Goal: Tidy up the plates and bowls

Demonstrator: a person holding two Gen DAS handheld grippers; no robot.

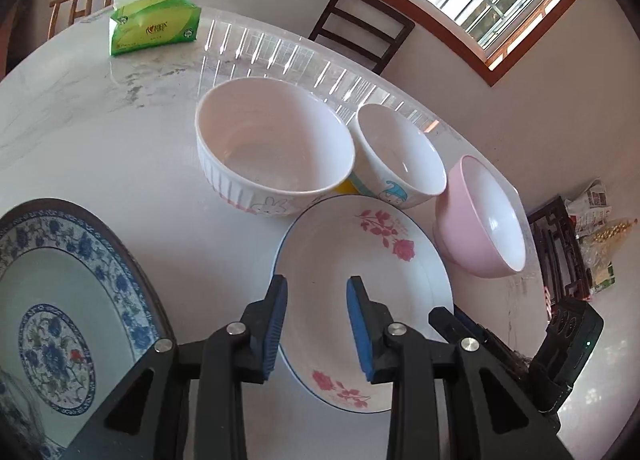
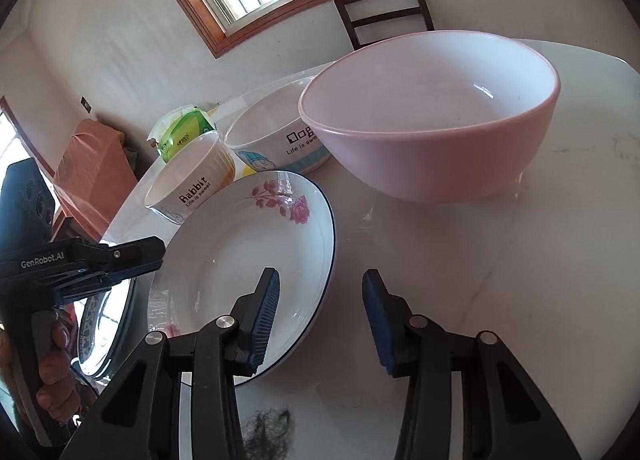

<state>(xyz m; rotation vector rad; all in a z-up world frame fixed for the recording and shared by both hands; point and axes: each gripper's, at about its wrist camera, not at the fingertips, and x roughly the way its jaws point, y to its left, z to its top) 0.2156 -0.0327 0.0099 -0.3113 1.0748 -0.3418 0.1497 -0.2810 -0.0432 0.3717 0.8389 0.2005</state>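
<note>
Currently both grippers released: left gripper (image 1: pixel 316 324) over rose plate (image 1: pixel 360 284) near table (image 1: pixel 120 164) near edge; right gripper (image 2: pixel 320 320) straddles plate rim. Recommended: grip rim squarely, lift level, clear pink bowl (image 2: pixel 432 116), stack onto blue-patterned plate (image 1: pixel 60 300).

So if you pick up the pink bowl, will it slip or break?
The pink bowl looks glossy, so it may slip between the pads. It seems hard like ceramic or glass, so it would probably chip or break if dropped. Its round sides and small base suggest it could rock when pushed.
</note>
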